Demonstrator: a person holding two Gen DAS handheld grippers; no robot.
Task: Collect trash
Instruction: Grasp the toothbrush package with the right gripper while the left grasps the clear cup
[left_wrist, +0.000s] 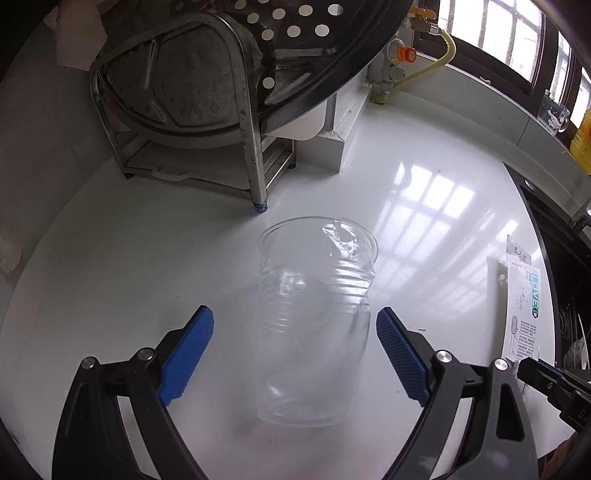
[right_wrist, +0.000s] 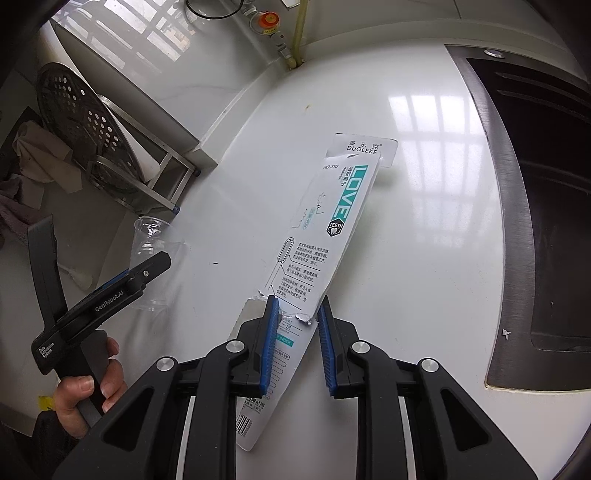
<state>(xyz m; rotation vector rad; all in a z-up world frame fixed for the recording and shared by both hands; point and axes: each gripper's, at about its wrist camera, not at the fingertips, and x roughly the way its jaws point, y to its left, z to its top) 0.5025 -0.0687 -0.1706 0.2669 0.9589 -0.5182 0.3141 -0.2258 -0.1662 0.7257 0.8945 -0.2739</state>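
Clear crumpled plastic cup (left_wrist: 316, 317) is standing upright between the open left hand-held gripper (left_wrist: 294, 343) pads; right hand-held gripper (right_wrist: 297, 339) is gripping the white toothbrush card packaging (right_wrist: 317, 236).

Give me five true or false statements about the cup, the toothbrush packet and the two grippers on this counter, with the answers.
1. The clear cup stands upright between the left gripper's open pads. True.
2. The left gripper is clamped on the cup. False: its pads stand apart from the cup's wall.
3. The packet sits between the right gripper's pads. True.
4. The packet lies inside the sink. False: it is over the white counter, beside the sink.
5. The cup is full of dark liquid. False: it looks empty and see-through.
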